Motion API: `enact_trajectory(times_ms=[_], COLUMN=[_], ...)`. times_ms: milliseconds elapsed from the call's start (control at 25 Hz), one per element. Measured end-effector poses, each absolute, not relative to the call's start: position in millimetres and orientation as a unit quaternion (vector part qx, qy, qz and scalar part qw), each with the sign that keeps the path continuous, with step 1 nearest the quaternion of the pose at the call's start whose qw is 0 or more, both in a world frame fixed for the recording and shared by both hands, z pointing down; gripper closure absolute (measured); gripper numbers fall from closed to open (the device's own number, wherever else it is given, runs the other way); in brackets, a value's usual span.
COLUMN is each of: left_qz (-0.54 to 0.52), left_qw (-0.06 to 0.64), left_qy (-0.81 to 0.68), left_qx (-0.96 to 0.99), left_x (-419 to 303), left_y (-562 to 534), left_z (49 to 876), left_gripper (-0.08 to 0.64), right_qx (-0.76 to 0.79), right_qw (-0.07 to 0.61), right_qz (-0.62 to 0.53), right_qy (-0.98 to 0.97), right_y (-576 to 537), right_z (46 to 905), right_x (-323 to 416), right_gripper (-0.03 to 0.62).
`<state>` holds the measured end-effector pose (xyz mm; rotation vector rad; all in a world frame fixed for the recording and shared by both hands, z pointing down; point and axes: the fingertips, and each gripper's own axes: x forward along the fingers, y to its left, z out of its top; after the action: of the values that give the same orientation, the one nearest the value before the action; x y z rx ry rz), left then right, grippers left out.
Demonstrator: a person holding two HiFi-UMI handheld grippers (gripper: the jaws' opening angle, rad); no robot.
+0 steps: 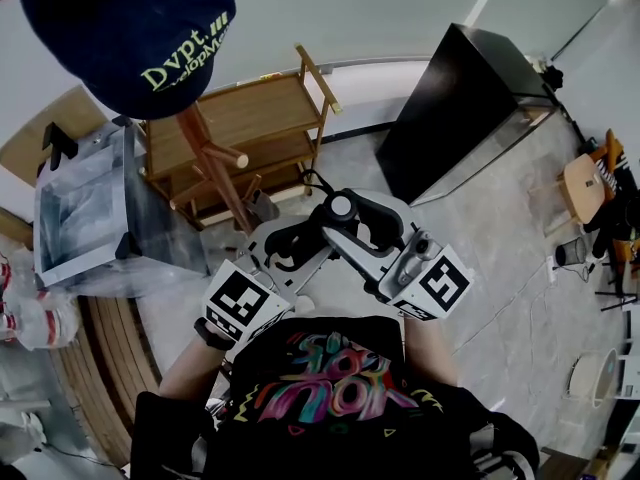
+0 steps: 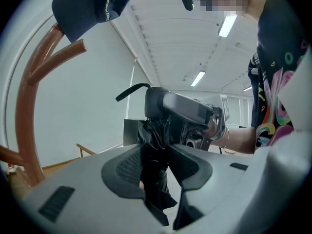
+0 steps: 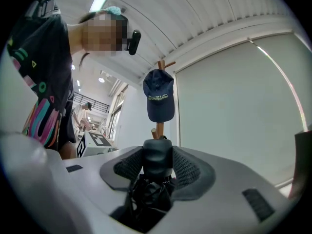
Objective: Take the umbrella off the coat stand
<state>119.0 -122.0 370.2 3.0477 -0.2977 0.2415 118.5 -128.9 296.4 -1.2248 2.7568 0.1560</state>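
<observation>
left claw [image 2: 157, 168]: clamps umbrella [image 2: 155, 132] | right claw [image 3: 157, 167]: clamps umbrella | cap [image 1: 130, 28]: "Dvpt."

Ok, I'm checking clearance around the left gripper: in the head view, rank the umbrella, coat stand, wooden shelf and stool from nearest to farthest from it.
1. umbrella, clamped in the left gripper.
2. coat stand, its pole just up-left.
3. wooden shelf, behind the stand.
4. stool, far right across the floor.

Being gripped at both ends, folded black umbrella [image 2: 155, 130], fabric bunching loosely. Standing upright near it, brown wooden coat stand [image 1: 213, 173], short pegs sticking out.
</observation>
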Motion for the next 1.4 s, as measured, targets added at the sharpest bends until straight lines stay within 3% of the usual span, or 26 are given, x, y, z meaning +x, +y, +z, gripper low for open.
enact_trajectory(times_ms=[1400], left_qz=[0.106], left_qw=[0.041], left_qy=[-0.116], left_qx=[0.987], left_x=[103], left_y=[-133], left_z=[415], left_gripper=[0.399], right_qx=[-0.394], right_qw=[0.062], right_qz=[0.007], right_qy=[0.917], right_y=[-142], right_z=[344], right_x=[107], right_gripper=[0.390])
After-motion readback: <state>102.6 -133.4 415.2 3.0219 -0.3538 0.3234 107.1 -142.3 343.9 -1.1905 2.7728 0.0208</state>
